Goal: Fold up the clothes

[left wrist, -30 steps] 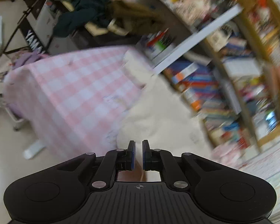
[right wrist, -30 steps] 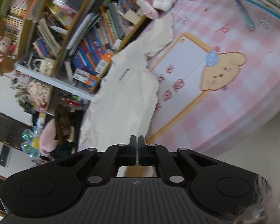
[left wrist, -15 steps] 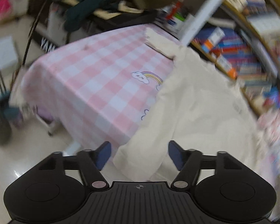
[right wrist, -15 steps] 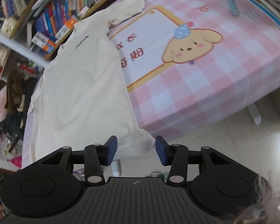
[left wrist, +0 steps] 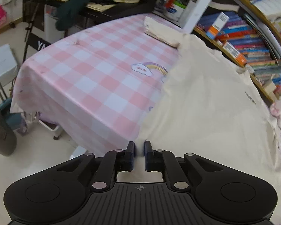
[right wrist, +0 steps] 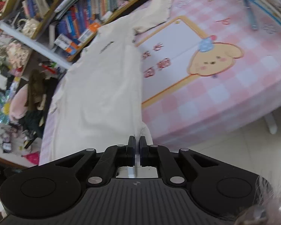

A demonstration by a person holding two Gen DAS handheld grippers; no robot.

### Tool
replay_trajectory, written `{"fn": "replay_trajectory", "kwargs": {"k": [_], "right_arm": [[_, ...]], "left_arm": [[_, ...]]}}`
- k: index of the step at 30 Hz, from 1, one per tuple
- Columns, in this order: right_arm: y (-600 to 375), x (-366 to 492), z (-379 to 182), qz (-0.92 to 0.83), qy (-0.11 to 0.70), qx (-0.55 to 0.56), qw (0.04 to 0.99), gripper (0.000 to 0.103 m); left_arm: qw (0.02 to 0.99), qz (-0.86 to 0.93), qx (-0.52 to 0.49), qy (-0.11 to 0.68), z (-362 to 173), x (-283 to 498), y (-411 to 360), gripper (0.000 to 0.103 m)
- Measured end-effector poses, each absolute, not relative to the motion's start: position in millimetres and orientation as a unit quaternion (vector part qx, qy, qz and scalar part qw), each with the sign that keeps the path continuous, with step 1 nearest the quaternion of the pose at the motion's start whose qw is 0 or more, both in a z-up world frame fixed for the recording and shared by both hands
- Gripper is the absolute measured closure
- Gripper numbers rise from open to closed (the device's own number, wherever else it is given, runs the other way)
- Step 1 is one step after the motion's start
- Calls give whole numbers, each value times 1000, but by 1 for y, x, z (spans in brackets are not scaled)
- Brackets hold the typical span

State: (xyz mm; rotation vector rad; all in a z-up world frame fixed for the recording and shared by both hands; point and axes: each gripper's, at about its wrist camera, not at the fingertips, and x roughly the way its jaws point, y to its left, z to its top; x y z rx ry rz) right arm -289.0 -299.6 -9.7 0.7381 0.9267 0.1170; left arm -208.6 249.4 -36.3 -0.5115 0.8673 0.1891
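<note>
A cream T-shirt (left wrist: 206,103) lies spread over a table with a pink checked cloth (left wrist: 88,78), its hem hanging at the near edge. My left gripper (left wrist: 139,146) is shut on the shirt's bottom left corner at the table edge. In the right wrist view the same cream T-shirt (right wrist: 103,90) stretches away toward its collar. My right gripper (right wrist: 137,141) is shut on the bottom right corner, with cloth pinched between the pads. A sleeve (right wrist: 155,15) lies flat at the far end.
A bookshelf (left wrist: 252,43) full of books runs along the table's far side. A folded cream garment (left wrist: 161,31) rests at the far end. A dark desk (left wrist: 80,1) piled with clothes stands beyond. A puppy picture (right wrist: 213,60) marks the cloth. Bare floor (right wrist: 252,150) lies below.
Half a second ago both grippers stood open just off the shirt's hem. Both have since closed on the bottom corners of the shirt.
</note>
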Motion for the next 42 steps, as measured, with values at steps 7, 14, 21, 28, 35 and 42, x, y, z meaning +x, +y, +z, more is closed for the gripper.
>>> {"fn": "replay_trajectory", "kwargs": {"k": [7,14,21,28,35,42], "right_arm": [[-282,-286,-50,38,507,325,797,99],[-297,-291,-30,-35,475,287,831,71],[-282,-264,-14,-49,445,257,856,69],[-244,-226,-13,-65,439,243,863,69],[-211,-187,-1,-95,424,243,867,64],[-188,-173,7,-167,398,210,877,52]], "left_arm": [[864,117,-216,439,-26,-204,248,89],[902,141,-123,389,17,-211,238,36],[919,95,-87,373,31,-173,218,30],[920,31,-46,387,21,-120,195,28],[914,-26,-27,405,10,-83,182,25],[909,-36,-26,415,2,-55,182,22]]}}
